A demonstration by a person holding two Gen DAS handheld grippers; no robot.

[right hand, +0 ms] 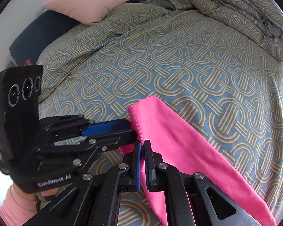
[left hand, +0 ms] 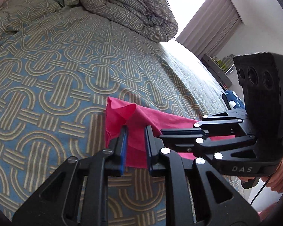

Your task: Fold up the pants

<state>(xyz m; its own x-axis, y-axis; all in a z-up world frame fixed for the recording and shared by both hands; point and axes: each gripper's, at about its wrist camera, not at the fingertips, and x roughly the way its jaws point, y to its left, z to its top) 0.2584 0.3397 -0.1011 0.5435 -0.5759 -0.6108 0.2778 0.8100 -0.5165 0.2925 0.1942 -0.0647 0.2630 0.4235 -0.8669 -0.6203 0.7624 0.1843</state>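
Note:
Bright pink pants (right hand: 179, 141) lie partly lifted over the patterned bedspread (right hand: 179, 56). My right gripper (right hand: 142, 143) is shut on the fabric, which runs down to the lower right from its pads. In the left wrist view it (left hand: 161, 133) comes in from the right, closed over the pink pants (left hand: 141, 116). My left gripper (left hand: 135, 130) stands with a narrow gap between its blue pads, and the cloth's folded edge shows in that gap without being pressed. From the right wrist view its tips (right hand: 133, 130) sit at the pants' left edge, just left of the right gripper.
A bunched duvet (left hand: 132, 5) is heaped at the far side of the bed, and a pink pillow (right hand: 88, 1) lies at the head. A curtain (left hand: 212, 24) and a shelf (left hand: 220, 69) stand past the bed's right edge. Pink sleeves (right hand: 15, 207) hold both tools.

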